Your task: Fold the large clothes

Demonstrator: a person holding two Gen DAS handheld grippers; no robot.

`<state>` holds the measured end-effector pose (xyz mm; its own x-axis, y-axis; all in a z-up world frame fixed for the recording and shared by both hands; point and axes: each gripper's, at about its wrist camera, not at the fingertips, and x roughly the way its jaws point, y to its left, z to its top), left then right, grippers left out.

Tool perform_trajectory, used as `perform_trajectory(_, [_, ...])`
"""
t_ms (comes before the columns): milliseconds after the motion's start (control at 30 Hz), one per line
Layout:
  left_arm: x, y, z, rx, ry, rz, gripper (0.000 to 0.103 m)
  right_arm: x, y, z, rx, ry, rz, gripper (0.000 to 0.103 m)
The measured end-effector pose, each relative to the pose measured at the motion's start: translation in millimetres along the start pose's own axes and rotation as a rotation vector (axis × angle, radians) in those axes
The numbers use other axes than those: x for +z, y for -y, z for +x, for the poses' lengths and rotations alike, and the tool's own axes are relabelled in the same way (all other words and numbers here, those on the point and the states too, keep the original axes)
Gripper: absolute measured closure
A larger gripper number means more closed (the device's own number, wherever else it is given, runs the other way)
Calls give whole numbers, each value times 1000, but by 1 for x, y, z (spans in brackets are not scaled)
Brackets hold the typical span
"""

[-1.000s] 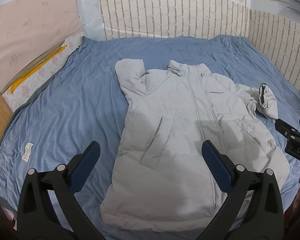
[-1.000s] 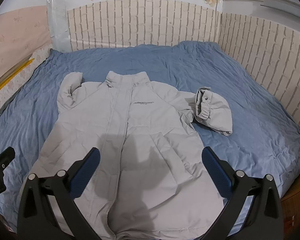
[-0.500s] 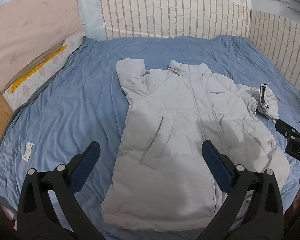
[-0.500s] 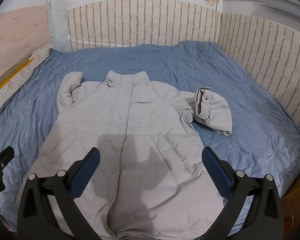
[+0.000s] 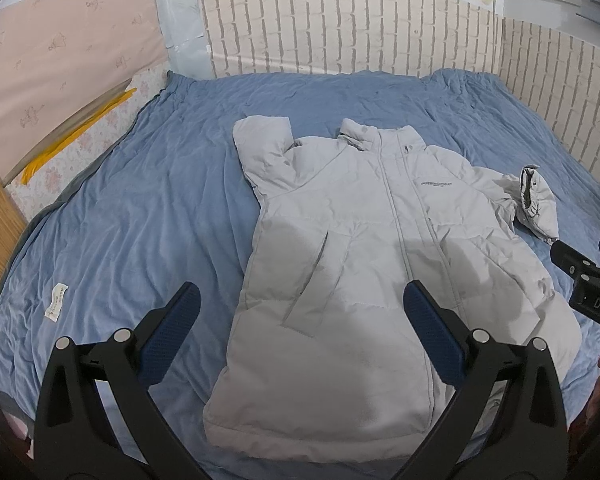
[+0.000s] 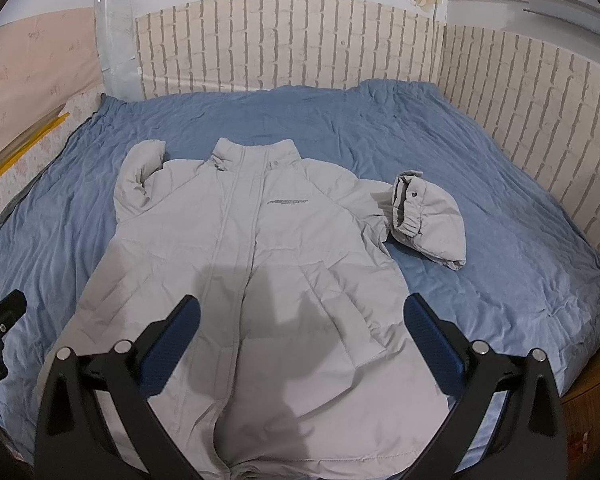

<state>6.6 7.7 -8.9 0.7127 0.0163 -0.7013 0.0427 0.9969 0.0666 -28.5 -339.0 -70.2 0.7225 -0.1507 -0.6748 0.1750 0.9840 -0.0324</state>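
Jacket (image 5: 364, 264) lies front-up and zipped on the bed (image 5: 148, 216), collar toward the brick headboard (image 5: 340, 32), hem toward the near edge. Body spread mostly flat, a few soft creases.

Sleeves — both bunched near the shoulders rather than laid out. The one left of the collar (image 5: 262, 148) is doubled up beside the shoulder; the one right of the collar (image 6: 424, 216) is crumpled into a lump, cuff opening showing, resting on the sheet just beside the jacket's side.

Left gripper (image 5: 300, 324) hovers above the hem's left part, fingers (image 5: 172, 332) spread wide, nothing in them. Right gripper (image 6: 300, 324) hovers over the lower front, likewise wide apart and empty.

Progress, as judged: only the laying-out looks done. No fold made in the body. Left to do — sleeves brought in across the front, sides folded in, then hem up toward the collar. Puffy fill will likely spring back, so folds may need pressing down.

Small white tag (image 5: 57, 303) on the sheet, well left of the hem.
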Motion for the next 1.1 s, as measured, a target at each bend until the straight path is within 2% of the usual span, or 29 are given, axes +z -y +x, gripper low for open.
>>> perform_trajectory(1100, [-2, -2, 3, 6, -11, 1, 3, 0, 1, 1, 3, -6, 1, 2])
